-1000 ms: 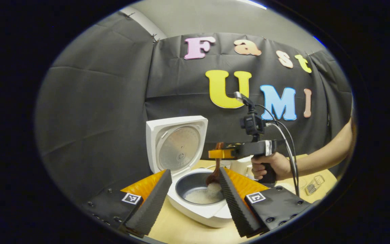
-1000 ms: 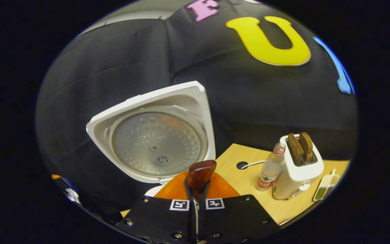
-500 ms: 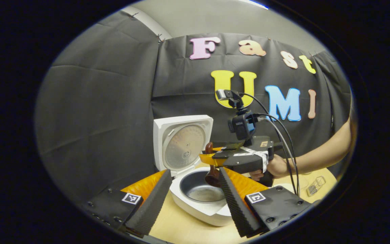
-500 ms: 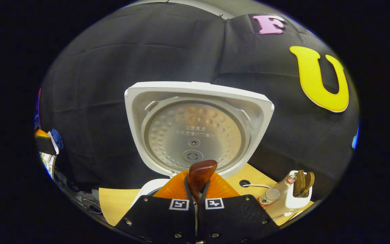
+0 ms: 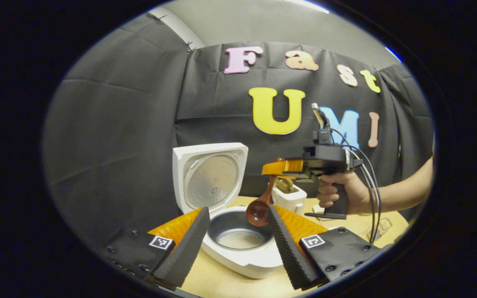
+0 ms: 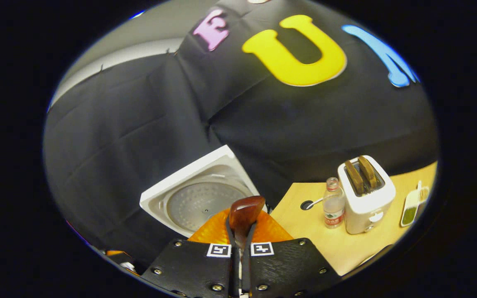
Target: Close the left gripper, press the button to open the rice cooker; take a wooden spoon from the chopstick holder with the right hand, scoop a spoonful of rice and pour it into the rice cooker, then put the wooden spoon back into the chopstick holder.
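Right gripper [image 5: 278,167] pinches the wooden spoon [image 5: 259,209] above the rice cooker [image 5: 238,256]; left gripper [image 5: 238,242] gapes wide. A careless swing could clip the toaster [image 6: 366,200].

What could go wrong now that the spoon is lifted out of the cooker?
The right gripper pinches the wooden spoon only near its handle end, so it might swing or slip. Its bowl hangs by the rice cooker rim and could clip it. Leftover grains could drop on the table.

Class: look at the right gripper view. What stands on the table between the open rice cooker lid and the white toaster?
A small clear bottle stands there, close beside the toaster; the rest of the table towards the rice cooker lid is bare except a cable hole.
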Available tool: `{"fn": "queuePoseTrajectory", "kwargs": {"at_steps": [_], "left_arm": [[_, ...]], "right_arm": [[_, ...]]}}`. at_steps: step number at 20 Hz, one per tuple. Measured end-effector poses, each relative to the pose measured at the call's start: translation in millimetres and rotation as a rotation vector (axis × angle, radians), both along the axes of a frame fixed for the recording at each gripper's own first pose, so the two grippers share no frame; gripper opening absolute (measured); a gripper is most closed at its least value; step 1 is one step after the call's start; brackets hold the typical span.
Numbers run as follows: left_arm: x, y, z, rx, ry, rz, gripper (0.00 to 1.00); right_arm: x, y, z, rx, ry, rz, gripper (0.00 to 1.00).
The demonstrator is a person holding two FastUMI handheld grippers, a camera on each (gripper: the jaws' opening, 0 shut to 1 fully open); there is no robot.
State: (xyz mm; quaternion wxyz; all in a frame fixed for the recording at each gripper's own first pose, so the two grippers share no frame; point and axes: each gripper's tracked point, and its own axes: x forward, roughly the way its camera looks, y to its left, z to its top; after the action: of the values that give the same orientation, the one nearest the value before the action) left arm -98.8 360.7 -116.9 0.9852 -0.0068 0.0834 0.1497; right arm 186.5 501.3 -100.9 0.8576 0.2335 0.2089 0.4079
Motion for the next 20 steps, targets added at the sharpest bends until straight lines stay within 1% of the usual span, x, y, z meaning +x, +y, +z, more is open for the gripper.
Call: {"fn": "queuePoseTrajectory", "kwargs": {"at_steps": [1, 2, 3, 4, 5, 6, 7, 8, 9, 11, 12, 13, 14, 20], "left_arm": [[1.8, -5.3, 0.8, 0.0, -0.003, -0.012, 1.0], [4.5, -10.3, 2.3, -0.001, -0.006, -0.024, 0.97], [7.3, -15.0, 2.6, 0.0, -0.008, -0.036, 1.0], [11.1, -18.8, 4.8, 0.003, -0.012, -0.047, 0.97], [14.7, -23.8, 5.3, 0.003, -0.015, -0.058, 1.0], [18.8, -29.6, 6.4, 0.001, -0.017, -0.069, 1.0], [21.9, -34.8, 6.7, -0.001, -0.021, -0.081, 0.96], [24.9, -41.1, 8.7, -0.003, -0.024, -0.093, 0.99], [27.7, -49.4, 10.4, -0.003, -0.029, -0.106, 0.99], [35.3, -62.3, 11.9, 0.002, -0.032, -0.133, 1.0], [38.5, -69.9, 12.8, 0.007, -0.033, -0.145, 0.97], [42.1, -77.0, 13.4, 0.009, -0.035, -0.156, 0.97], [44.0, -84.5, 14.6, 0.006, -0.038, -0.168, 0.99], [60.2, -128.7, 19.3, 0.006, -0.04, -0.245, 1.0]], "right_arm": [[2.5, -14.9, 4.6, 0.041, 0.034, -0.027, 0.03], [4.8, -28.7, 7.2, 0.075, 0.063, -0.052, 0.03], [4.2, -42.0, 9.0, 0.107, 0.091, -0.075, 0.03], [4.1, -56.2, 12.9, 0.142, 0.12, -0.098, 0.03], [2.9, -69.6, 15.0, 0.172, 0.144, -0.118, 0.03], [1.5, -83.6, 17.1, 0.199, 0.163, -0.138, 0.03], [-1.2, -97.7, 17.4, 0.22, 0.175, -0.161, 0.03], [-2.9, -113.4, 19.2, 0.237, 0.185, -0.186, 0.03], [-6.3, -128.4, 21.4, 0.253, 0.194, -0.208, 0.03], [-10.5, -158.5, 19.2, 0.274, 0.206, -0.25, 0.03], [-11.3, -172.6, 18.1, 0.276, 0.207, -0.269, 0.03], [-13.8, -183.8, 17.5, 0.271, 0.207, -0.286, 0.03], [-15.9, -196.7, 16.0, 0.266, 0.205, -0.301, 0.03], [-30.0, -264.0, 13.8, 0.275, 0.208, -0.379, 0.03]]}}
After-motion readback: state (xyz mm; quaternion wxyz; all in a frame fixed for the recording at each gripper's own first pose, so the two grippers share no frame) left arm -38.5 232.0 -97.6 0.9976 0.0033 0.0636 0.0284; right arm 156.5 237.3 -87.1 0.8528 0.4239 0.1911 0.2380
